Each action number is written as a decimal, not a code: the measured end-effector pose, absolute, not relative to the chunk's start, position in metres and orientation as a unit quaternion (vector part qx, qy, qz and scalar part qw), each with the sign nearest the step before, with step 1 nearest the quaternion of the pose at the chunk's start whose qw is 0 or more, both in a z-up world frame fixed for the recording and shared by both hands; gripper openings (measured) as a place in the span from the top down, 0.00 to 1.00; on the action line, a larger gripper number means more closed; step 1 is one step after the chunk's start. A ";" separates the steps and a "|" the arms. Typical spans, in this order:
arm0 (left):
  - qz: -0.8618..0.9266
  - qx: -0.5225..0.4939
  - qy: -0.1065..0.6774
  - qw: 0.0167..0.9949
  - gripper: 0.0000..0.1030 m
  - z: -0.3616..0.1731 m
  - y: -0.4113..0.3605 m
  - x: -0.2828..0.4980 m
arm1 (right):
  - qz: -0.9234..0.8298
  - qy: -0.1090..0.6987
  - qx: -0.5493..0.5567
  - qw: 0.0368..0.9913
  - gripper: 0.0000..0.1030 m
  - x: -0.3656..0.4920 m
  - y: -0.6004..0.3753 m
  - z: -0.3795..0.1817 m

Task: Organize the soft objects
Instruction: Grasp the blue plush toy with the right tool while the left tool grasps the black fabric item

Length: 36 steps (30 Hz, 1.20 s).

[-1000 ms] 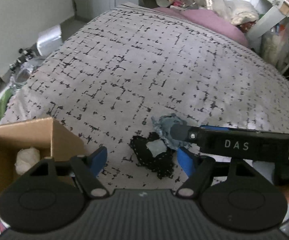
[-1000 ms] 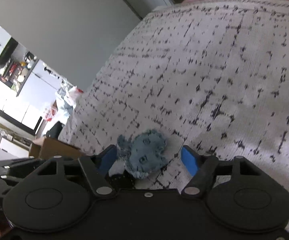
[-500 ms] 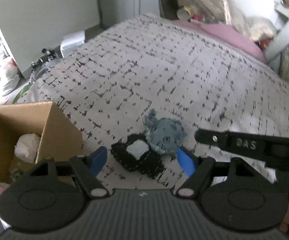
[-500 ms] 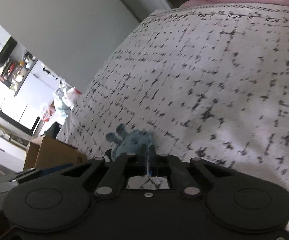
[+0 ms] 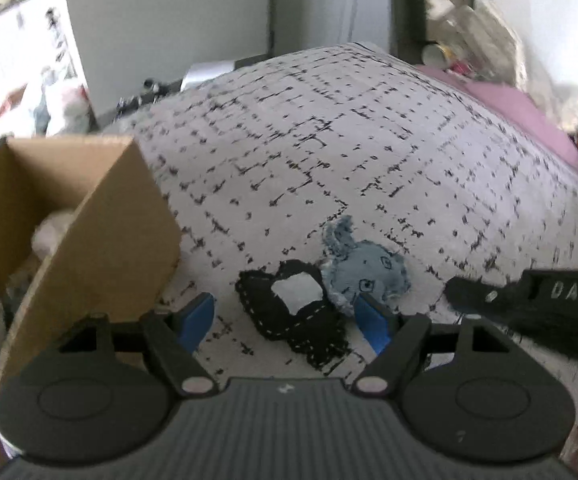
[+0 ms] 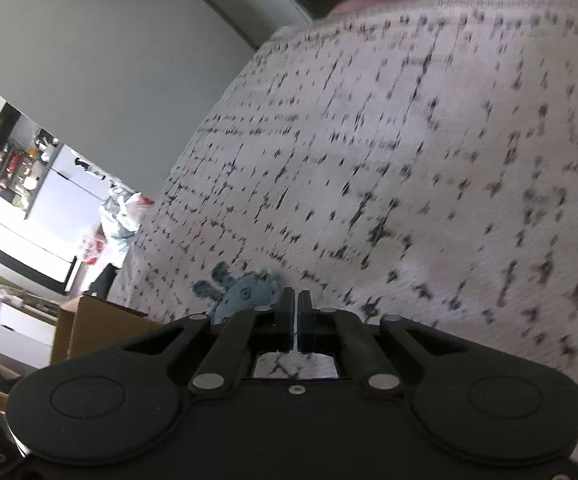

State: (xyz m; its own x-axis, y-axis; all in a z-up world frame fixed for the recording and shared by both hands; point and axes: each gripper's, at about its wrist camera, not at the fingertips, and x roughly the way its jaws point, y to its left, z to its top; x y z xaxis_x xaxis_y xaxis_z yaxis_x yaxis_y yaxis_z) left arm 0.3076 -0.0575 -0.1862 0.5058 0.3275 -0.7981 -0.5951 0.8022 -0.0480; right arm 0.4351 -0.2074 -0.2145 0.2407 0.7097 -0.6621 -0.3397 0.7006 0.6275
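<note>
The left gripper [image 5: 285, 316] stands wide over a black stitched patch toy [image 5: 293, 316] on the bedspread [image 5: 329, 152]. The blue fabric toy [image 5: 363, 276] touches its far right edge. The right gripper [image 6: 297, 312] is pinched together, empty, beside it. Only the left view looks into the cardboard box [image 5: 101, 248], near left.

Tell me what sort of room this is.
Most likely a bedroom: a bed under a black-flecked bedspread, a pink pillow at its far end, and household clutter piled behind it.

Soft daylight, motion blur, fisheye bending at edges.
</note>
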 end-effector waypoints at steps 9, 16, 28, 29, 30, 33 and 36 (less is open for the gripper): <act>0.316 -0.258 0.373 0.833 0.25 -0.195 -0.048 0.291 | 0.361 0.499 0.216 0.757 0.59 0.437 -0.190 -0.224; 0.342 -0.304 0.337 0.823 0.37 -0.200 -0.048 0.278 | 0.368 0.486 0.171 0.774 0.53 0.441 -0.168 -0.220; 0.320 -0.339 0.325 0.823 0.80 -0.201 -0.040 0.269 | 0.397 0.468 0.078 0.786 0.74 0.426 -0.145 -0.218; 0.319 -0.341 0.324 0.823 0.83 -0.201 -0.040 0.268 | 0.397 0.468 0.077 0.786 0.76 0.426 -0.147 -0.218; 0.317 -0.343 0.325 0.823 0.84 -0.201 -0.041 0.268 | 0.396 0.468 0.079 0.786 0.78 0.425 -0.150 -0.218; 0.310 -0.349 0.327 0.822 0.88 -0.198 -0.042 0.265 | 0.381 0.466 0.087 0.794 0.80 0.418 -0.163 -0.215; 0.314 -0.341 0.340 0.818 0.89 -0.192 -0.043 0.260 | 0.364 0.463 0.094 0.803 0.84 0.410 -0.178 -0.206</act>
